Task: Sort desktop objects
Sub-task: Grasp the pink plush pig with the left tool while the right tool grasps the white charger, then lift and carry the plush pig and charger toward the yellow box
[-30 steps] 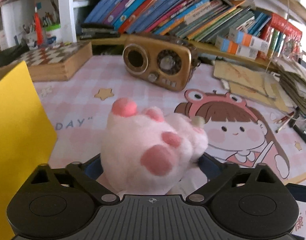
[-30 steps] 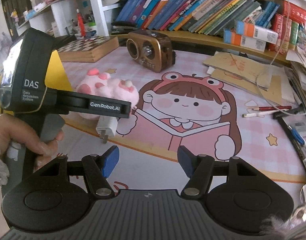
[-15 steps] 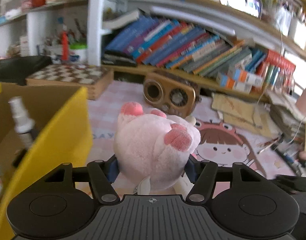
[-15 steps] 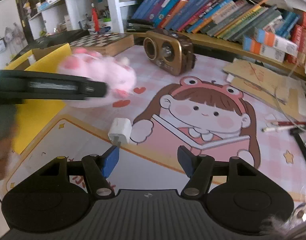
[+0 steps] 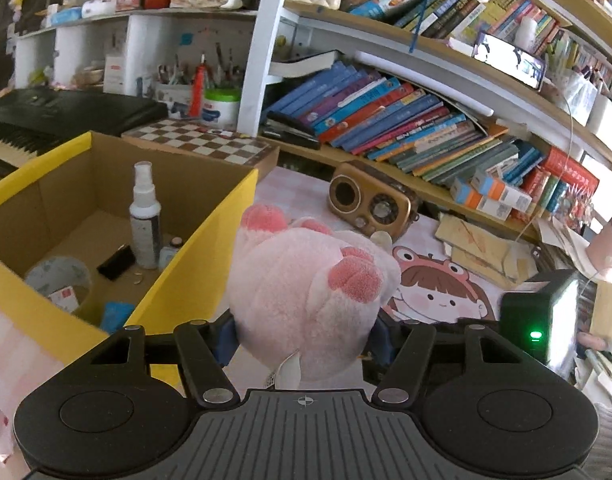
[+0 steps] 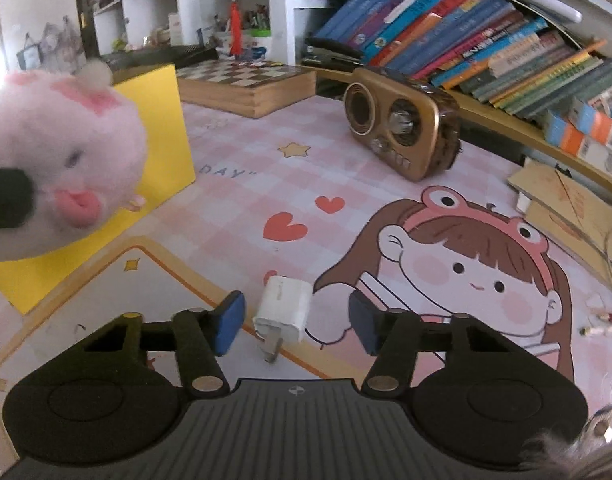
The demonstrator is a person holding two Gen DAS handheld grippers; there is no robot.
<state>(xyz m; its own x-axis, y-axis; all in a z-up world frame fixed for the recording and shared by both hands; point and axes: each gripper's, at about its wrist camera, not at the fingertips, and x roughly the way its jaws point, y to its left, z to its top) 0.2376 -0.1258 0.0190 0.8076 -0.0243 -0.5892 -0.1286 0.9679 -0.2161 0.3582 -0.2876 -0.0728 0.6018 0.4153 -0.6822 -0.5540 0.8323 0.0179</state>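
Note:
A pink plush toy (image 5: 306, 288) hangs in the air with my left gripper (image 5: 301, 336) shut on it, just right of the open yellow box (image 5: 209, 240). In the right wrist view the same plush toy (image 6: 61, 160) floats at the left, in front of the yellow box (image 6: 161, 128). A white charger plug (image 6: 283, 308) lies on the cartoon desk mat (image 6: 386, 208), prongs toward me. My right gripper (image 6: 295, 320) straddles it and its jaws are closing. A gap still shows between the plug and each blue pad.
The box holds a spray bottle (image 5: 145, 216), a tape roll (image 5: 57, 280) and small items. A gold retro radio (image 6: 402, 128) and a wooden chessboard (image 6: 245, 80) stand at the back of the mat. Book-filled shelves lie behind, with cardboard sheets (image 6: 566, 196) and pencils at the right.
My left gripper closed on the plush toy, lifted it off the mat and carried it toward the yellow box. My right gripper moved up to the charger plug and its jaws narrowed.

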